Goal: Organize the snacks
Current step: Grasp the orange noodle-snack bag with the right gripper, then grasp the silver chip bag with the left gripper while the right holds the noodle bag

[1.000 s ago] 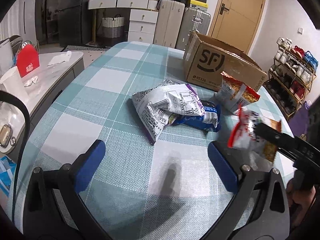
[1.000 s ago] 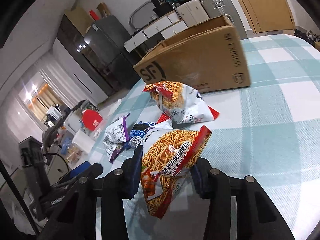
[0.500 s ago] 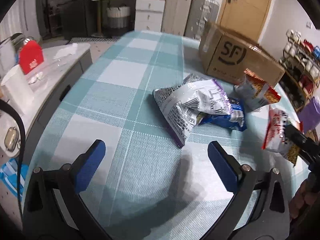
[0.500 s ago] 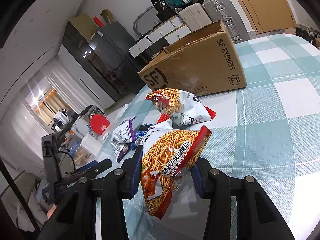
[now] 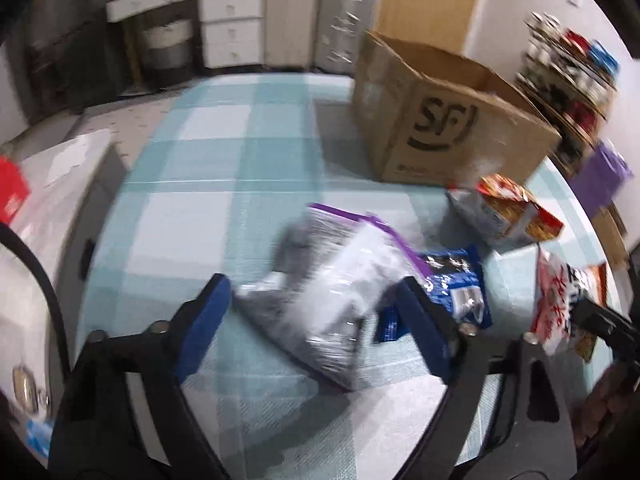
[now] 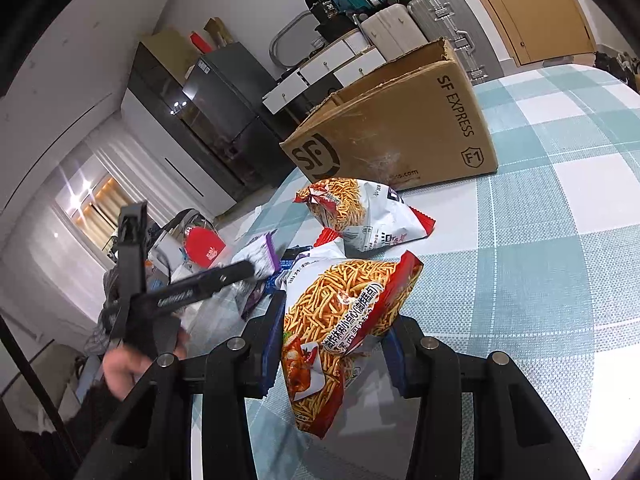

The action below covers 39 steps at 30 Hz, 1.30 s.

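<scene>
A silver snack bag with a purple edge (image 5: 332, 300) lies on the checked table (image 5: 200, 200), blurred. My left gripper (image 5: 316, 316) straddles it and its jaws are closing; the blue pads stand just off its sides. Under its right side lies a blue bag (image 5: 456, 284). My right gripper (image 6: 336, 332) is shut on a red and orange noodle-stick bag (image 6: 344, 312), held off the table and also seen in the left wrist view (image 5: 556, 300). A second noodle-stick bag (image 6: 360, 212) lies in front of the open SF cardboard box (image 6: 400, 128).
The box (image 5: 440, 120) stands at the far right of the table. A low counter with a red item (image 5: 12, 192) runs along the left edge. A shoe rack (image 5: 572, 60) is at the right, suitcases and drawers behind. A hand (image 6: 120, 368) holds the left gripper.
The left gripper has moved right and forward over the silver bag, and its jaws have narrowed around it. The right gripper keeps still with the noodle-stick bag.
</scene>
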### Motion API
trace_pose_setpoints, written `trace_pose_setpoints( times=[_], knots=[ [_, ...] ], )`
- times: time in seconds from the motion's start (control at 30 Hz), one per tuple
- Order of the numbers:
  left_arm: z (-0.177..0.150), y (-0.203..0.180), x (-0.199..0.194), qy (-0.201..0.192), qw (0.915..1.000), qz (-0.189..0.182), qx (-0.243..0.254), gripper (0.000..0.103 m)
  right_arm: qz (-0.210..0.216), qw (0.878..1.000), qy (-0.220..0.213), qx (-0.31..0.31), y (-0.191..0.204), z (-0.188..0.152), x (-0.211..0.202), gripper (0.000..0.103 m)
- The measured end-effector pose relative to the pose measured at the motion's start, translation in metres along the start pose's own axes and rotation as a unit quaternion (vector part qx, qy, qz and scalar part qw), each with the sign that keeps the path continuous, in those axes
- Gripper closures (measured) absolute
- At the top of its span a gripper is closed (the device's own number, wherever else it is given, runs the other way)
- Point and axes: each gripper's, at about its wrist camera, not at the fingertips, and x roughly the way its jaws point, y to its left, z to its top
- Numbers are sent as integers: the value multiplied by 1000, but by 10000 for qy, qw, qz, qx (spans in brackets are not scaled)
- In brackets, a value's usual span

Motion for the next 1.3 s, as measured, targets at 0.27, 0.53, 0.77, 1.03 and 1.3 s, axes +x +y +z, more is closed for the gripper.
trace_pose_setpoints(
  times=[0.27,0.53,0.77,1.03,1.3],
  knots=[
    [5,3,11,199,9994,-87,285,46,8,10000,8,16,0,0,1,59],
    [0,-5,4,218,9986,191,434,59,-1,10000,11,30,1,-1,2,59],
    [-11,0,-10,68,9997,152,152,60,3,10000,-21,47,1,-1,2,59],
    [-26,2,-61,-551,9977,278,-285,60,46,9999,-119,43,0,-2,-1,59],
    [-24,-32,-115,-1211,9915,170,-441,60,-52,9995,-285,93,2,-5,-11,59]
  ],
)
